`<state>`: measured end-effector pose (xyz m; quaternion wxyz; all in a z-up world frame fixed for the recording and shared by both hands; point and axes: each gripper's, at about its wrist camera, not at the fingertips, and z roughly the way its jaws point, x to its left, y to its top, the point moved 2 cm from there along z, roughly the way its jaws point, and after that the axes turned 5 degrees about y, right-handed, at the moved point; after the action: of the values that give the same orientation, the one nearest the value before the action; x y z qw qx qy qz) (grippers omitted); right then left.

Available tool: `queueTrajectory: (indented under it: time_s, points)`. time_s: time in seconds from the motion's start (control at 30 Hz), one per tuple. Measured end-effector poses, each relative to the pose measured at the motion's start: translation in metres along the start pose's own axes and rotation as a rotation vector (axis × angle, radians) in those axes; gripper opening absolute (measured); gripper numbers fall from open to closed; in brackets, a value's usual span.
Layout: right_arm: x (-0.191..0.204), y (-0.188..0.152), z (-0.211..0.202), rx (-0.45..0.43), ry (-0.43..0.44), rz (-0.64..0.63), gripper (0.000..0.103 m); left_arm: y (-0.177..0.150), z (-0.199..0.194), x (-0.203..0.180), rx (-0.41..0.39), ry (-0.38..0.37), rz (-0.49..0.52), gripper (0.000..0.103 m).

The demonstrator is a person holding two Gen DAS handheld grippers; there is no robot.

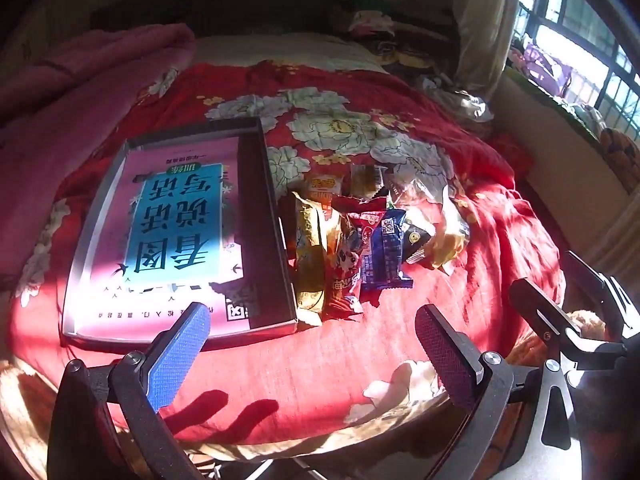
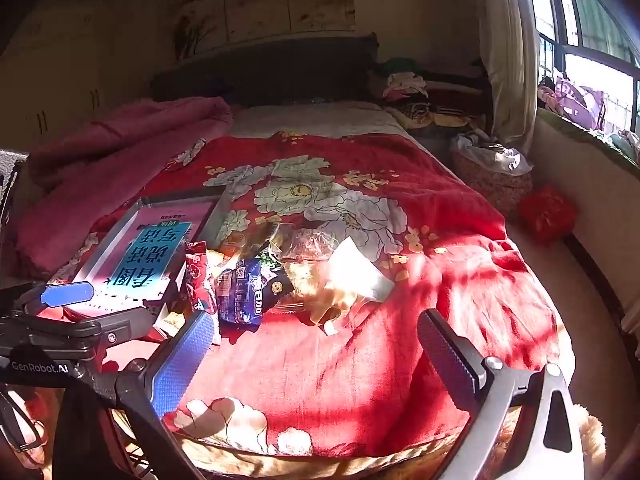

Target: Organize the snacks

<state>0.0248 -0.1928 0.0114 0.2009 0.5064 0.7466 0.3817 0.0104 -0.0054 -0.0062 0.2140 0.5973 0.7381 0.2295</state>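
Observation:
A heap of snack packets (image 1: 360,240) lies on the red flowered bedspread (image 1: 320,360), just right of a shallow dark-rimmed box (image 1: 276,216) holding a pink and cyan book. The heap includes a yellow packet (image 1: 316,248), a red one (image 1: 348,264), a blue one (image 1: 386,252) and clear wrappers (image 1: 444,232). My left gripper (image 1: 312,344) hovers open over bare bedspread near the front of the box and the heap, holding nothing. To its right, my right gripper (image 2: 320,356) is open and empty too, a little short of the blue packet (image 2: 240,292) and a sunlit wrapper (image 2: 352,272).
A pink blanket (image 2: 120,140) is bunched at the back left, with a dark headboard (image 2: 280,68) behind. A basket of cloth (image 2: 492,180) and a red fluffy thing (image 2: 548,212) sit on the floor right of the bed, under a window (image 2: 592,40). The bedspread's front edge lies just below both grippers.

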Motion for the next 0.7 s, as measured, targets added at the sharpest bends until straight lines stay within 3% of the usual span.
queueTrajectory:
  time_s: [0.7]
  points:
    - [-0.0040, 0.0004, 0.0006, 0.008, -0.018, 0.013, 0.103, -0.0016, -0.0021, -0.0043, -0.008, -0.017, 0.016, 0.102]
